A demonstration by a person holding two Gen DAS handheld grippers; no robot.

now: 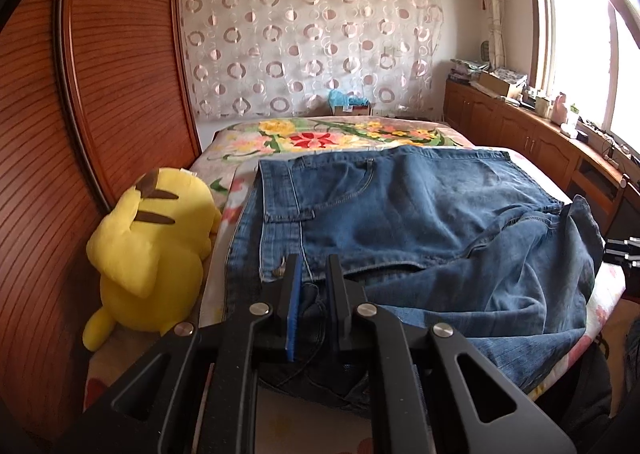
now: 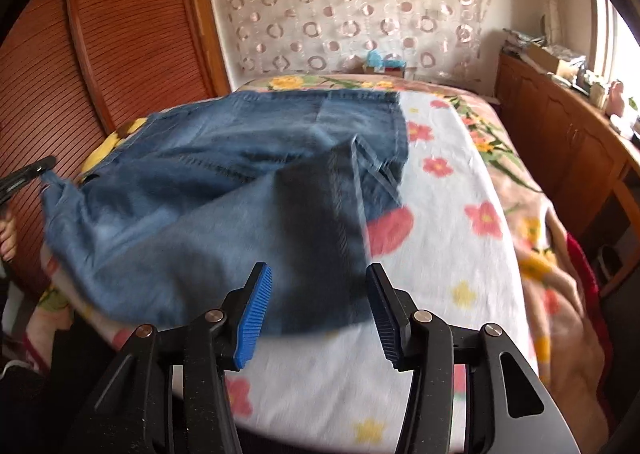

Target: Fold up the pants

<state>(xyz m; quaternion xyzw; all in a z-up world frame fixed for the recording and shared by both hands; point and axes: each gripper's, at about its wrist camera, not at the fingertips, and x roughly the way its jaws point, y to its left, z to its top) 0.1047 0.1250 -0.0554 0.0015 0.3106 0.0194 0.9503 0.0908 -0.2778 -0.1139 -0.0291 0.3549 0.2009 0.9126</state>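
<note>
Blue denim pants (image 1: 400, 214) lie on the flowered bed, folded over, with a loose bunched part at the near right. My left gripper (image 1: 314, 274) is shut on a dark edge of the pants at their near left corner. In the right wrist view the pants (image 2: 224, 182) spread across the left of the bed, blurred at the near edge. My right gripper (image 2: 320, 286) is open and empty, its blue pads (image 2: 254, 318) just above the near hem. The left gripper (image 2: 28, 174) shows at the far left, holding the pants' corner.
A yellow plush toy (image 1: 148, 254) lies left of the pants against the wooden wardrobe (image 1: 100, 94). The flowered bedspread (image 2: 460, 214) is bare to the right. Wooden cabinets (image 2: 560, 150) with clutter run along the window side. A box (image 1: 352, 106) sits beyond the bed.
</note>
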